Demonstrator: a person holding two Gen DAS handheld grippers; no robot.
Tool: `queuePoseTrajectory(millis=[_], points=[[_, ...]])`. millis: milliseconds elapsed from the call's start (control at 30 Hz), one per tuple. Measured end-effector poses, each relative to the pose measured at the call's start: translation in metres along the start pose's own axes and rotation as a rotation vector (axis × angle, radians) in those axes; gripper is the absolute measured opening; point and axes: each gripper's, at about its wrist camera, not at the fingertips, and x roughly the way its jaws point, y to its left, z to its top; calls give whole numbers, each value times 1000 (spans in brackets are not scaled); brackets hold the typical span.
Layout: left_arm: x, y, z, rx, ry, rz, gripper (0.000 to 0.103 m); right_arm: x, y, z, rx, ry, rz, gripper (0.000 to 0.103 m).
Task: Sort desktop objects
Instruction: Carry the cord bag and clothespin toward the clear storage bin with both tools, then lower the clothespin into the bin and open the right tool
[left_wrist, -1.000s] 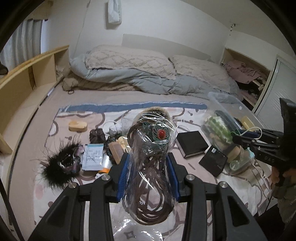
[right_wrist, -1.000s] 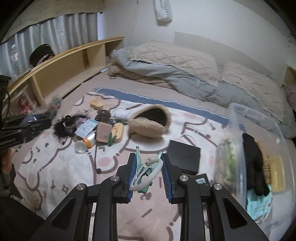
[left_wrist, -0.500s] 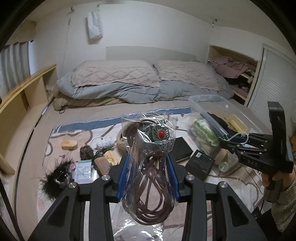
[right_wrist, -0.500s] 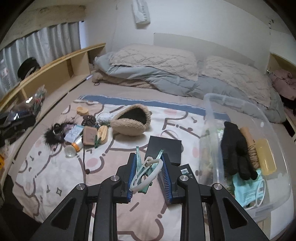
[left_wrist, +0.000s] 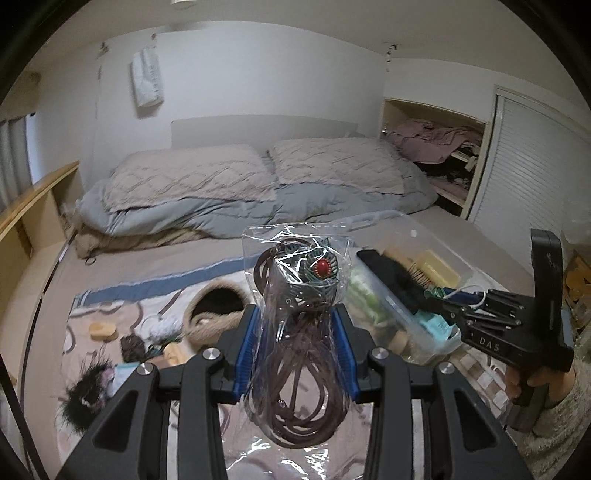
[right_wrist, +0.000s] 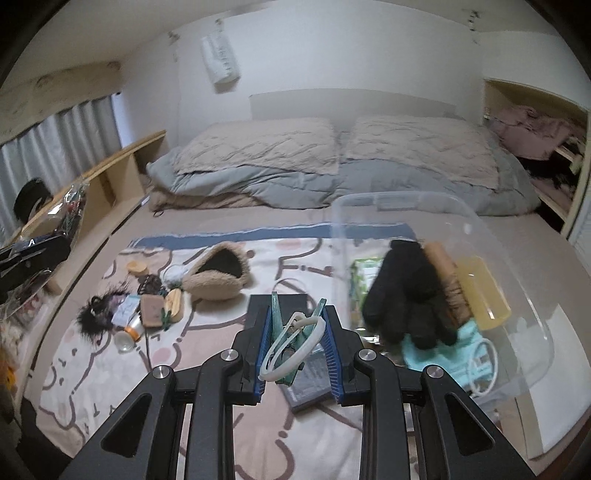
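**Left wrist and right wrist views: both grippers loaded beside the clear bin**

Left wrist view shows the left gripper (left_wrist: 295, 350) with its blue-padded fingers (left_wrist: 246, 354) pinching a clear plastic bag (left_wrist: 295, 332) from both sides. Inside the bag lie coiled brown cords and a green ornament with a red stone (left_wrist: 322, 266). The bag stands upright between the pads, its lower end hanging below them. To the right, the right gripper (left_wrist: 441, 306) reaches over the near end of a clear plastic bin (left_wrist: 436, 254), held by a hand (left_wrist: 532, 380) in a pale fuzzy sleeve.

Right wrist view shows the right gripper (right_wrist: 297, 339) with its fingers (right_wrist: 260, 350) closed on a teal clip with a white loop (right_wrist: 291, 339). The clip sits tilted between the pads, above a dark book (right_wrist: 306, 384) lying on the patterned blanket (right_wrist: 110, 369). Just right of it, the bin (right_wrist: 517, 266) rests on the bed and holds black gloves (right_wrist: 406, 291), a green packet (right_wrist: 364, 275), a yellow case (right_wrist: 484, 291) and a light blue mask (right_wrist: 458, 350).

On the blanket's left part lie a furry tan pouch (right_wrist: 218, 273), a black feathery piece (right_wrist: 98, 312), a brown block (right_wrist: 151, 310), a small wooden piece (right_wrist: 136, 266) and a small bottle with an orange band (right_wrist: 127, 334), grouped close together, well apart from the bin. Pillows (right_wrist: 332, 147) and a grey duvet lie at the head of the bed.
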Motion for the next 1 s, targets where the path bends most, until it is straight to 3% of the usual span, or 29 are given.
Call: queuePoseTrajectory(millis=[300, 567, 833, 1000], points=[[29, -54, 28, 53, -19, -70, 39, -14, -56, 2, 109, -43, -27, 27], [65, -88, 32, 70, -1, -123, 39, -16, -99, 0, 176, -59, -62, 27], [102, -109, 28, 85, 45, -175, 39, 3, -130, -13, 210, 9, -97, 27], [112, -111, 31, 69, 58, -201, 39, 25, -124, -18, 219, 74, -28, 27]])
